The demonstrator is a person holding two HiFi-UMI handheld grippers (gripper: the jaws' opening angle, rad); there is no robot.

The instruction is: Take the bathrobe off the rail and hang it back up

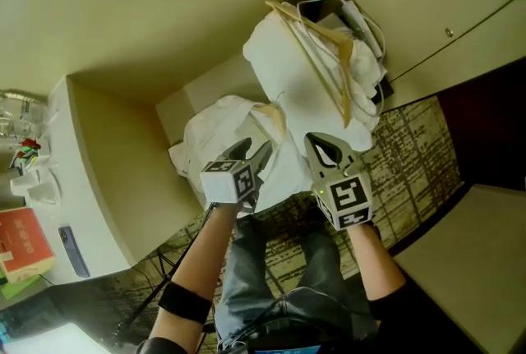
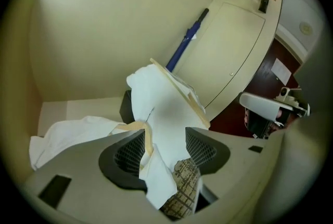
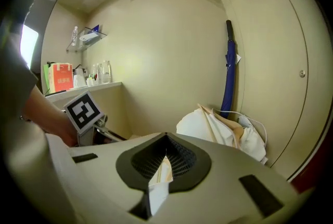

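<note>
Cream alcove, patterned carpet (image 1: pixel 411 155). Right gripper (image 3: pixel 165 159) is clamped on bathrobe (image 1: pixel 304 98) trim. Left gripper (image 2: pixel 164 145) gapes, cloth loose between its jaws. Risk: the single pinch slips, dropping robe and hanger (image 1: pixel 343 85).

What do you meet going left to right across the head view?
Red box → left gripper → right gripper → door knob.

The bathrobe (image 1: pixel 308 94) is white with tan piping, and the hanger (image 1: pixel 329 57) is pale wood. The umbrella (image 3: pixel 229 72) is royal blue and the walls (image 3: pixel 156 51) cream. The carpet (image 1: pixel 411 155) is brown with a cream grid plaid. The left tongs (image 2: pixel 164 147) and right tongs (image 3: pixel 165 158) are light grey with black mesh pads, and their cubes (image 1: pixel 234 180) carry black-and-white squares.
</note>
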